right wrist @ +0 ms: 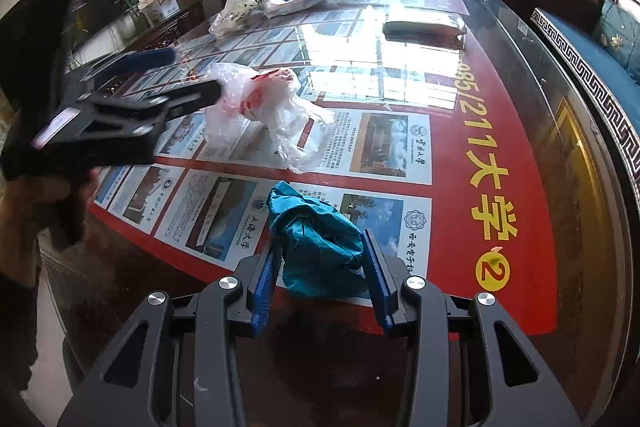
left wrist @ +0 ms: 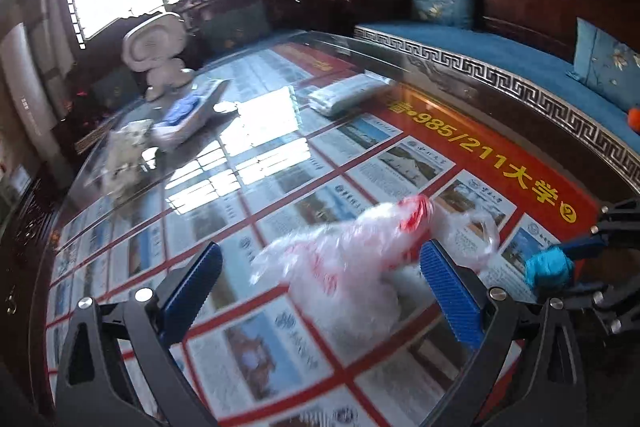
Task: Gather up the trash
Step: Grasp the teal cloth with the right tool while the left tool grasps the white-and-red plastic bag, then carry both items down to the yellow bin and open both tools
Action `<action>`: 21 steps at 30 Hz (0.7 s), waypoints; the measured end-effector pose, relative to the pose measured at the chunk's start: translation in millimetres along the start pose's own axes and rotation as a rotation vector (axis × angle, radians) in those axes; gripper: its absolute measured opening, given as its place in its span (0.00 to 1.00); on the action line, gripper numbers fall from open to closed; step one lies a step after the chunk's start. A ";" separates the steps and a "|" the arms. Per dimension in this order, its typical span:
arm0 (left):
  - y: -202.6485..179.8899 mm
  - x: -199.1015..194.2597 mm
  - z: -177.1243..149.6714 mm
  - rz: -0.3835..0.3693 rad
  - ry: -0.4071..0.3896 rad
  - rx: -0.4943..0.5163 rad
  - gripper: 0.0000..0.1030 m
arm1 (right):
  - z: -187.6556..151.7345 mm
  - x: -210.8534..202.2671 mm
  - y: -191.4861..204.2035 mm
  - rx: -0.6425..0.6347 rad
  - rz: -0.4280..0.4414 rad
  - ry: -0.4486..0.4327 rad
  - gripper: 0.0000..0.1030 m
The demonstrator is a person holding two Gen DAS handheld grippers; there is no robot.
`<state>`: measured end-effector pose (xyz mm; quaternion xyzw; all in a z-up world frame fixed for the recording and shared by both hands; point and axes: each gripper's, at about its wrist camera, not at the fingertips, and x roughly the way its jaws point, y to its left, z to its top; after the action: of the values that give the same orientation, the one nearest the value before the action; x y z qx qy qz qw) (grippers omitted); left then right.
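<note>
Glass covers the tabletop (right wrist: pixel 516 131), with a red-bordered university poster beneath it reflecting a bright window, and a blue-cushioned carved sofa (left wrist: pixel 500 51) runs along its right side. Near the front edge the right hand-held gripper (right wrist: pixel 320 267) pinches a crumpled teal wad (right wrist: pixel 316 247). The left hand-held gripper (left wrist: pixel 320 287), spread wide, straddles a clear red-printed plastic bag (left wrist: pixel 340 267) lying on the glass.

Plastic bag (left wrist: pixel 340 267) motion-blurred, far white wrapper (left wrist: pixel 124 155) smeared — orange object (left wrist: pixel 634 119) cut off at edge
</note>
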<state>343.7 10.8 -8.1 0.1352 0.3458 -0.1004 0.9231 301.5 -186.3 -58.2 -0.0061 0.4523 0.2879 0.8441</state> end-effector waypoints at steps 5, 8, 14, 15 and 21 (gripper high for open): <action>0.4 39.1 5.3 -0.131 0.113 0.010 0.96 | 2.3 0.3 -6.5 0.027 0.023 0.001 0.40; -0.1 53.6 1.0 -0.168 0.178 -0.016 0.82 | 2.2 -0.7 -10.2 0.040 0.038 0.001 0.41; 10.6 54.7 -5.7 -0.213 0.200 -0.123 0.50 | 0.8 -2.8 -12.7 0.046 0.045 -0.007 0.41; 12.0 51.9 -6.8 -0.222 0.195 -0.137 0.47 | -0.1 -3.3 -12.7 0.046 0.044 -0.008 0.41; 5.8 23.4 -21.8 -0.233 0.146 -0.129 0.40 | -11.6 -14.4 -5.5 0.037 0.045 -0.026 0.41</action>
<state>349.4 21.1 -38.4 0.0413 0.4310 -0.1744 0.8844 289.3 -201.0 -55.5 0.0232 0.4466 0.2983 0.8432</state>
